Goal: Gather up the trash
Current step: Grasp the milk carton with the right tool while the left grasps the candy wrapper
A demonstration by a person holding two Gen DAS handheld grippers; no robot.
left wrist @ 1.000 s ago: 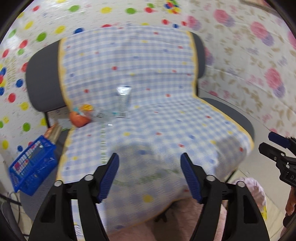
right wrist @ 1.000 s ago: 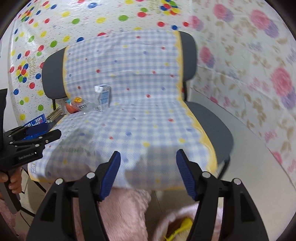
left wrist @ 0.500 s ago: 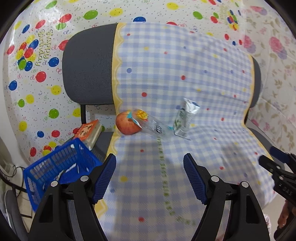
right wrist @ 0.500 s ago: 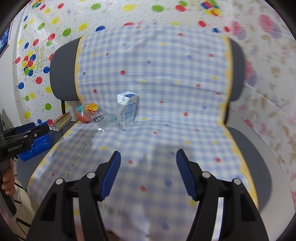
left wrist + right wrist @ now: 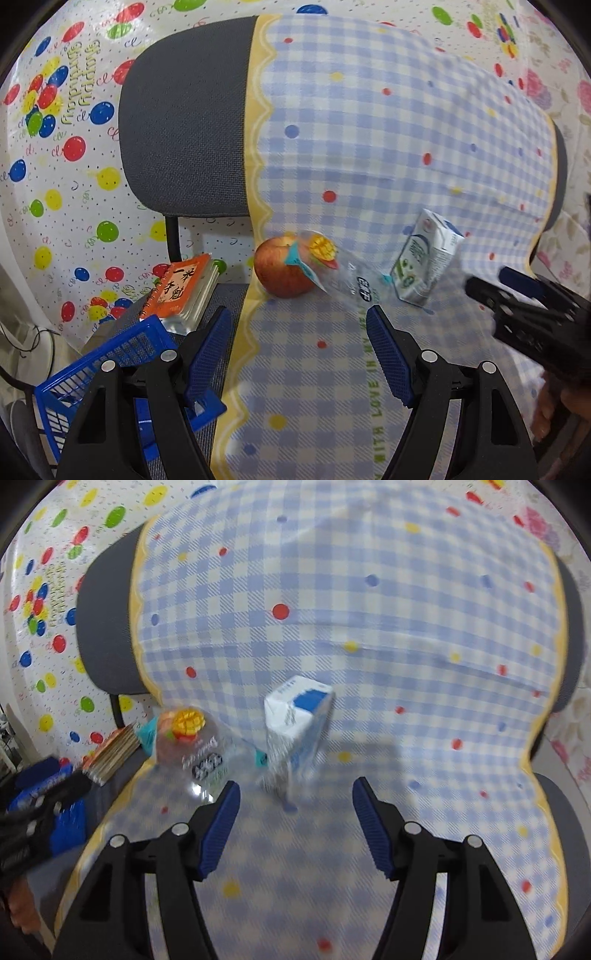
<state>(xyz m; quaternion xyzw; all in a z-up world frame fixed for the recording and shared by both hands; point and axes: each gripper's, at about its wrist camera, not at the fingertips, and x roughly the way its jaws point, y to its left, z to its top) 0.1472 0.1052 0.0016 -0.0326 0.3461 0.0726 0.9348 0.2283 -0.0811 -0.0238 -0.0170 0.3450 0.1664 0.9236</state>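
Observation:
A white and blue milk carton (image 5: 424, 258) stands on a chair seat covered in blue checked cloth (image 5: 369, 155). A clear plastic wrapper (image 5: 332, 266) with a yellow fruit label lies left of it, against a red apple (image 5: 280, 269). My left gripper (image 5: 299, 350) is open, just short of the apple and wrapper. My right gripper (image 5: 291, 812) is open, close in front of the carton (image 5: 295, 727), with the wrapper (image 5: 192, 738) to its left. The right gripper also shows at the right edge of the left wrist view (image 5: 524, 306).
A blue plastic basket (image 5: 110, 362) sits low at the chair's left side. An orange spiral notebook (image 5: 181, 291) lies on the bare seat edge beside the apple. Balloon-print and flower-print sheets cover the walls behind the chair.
Both grippers have moved forward toward the chair seat. The carton, wrapper and apple now appear much larger and closer. Both stayed open.

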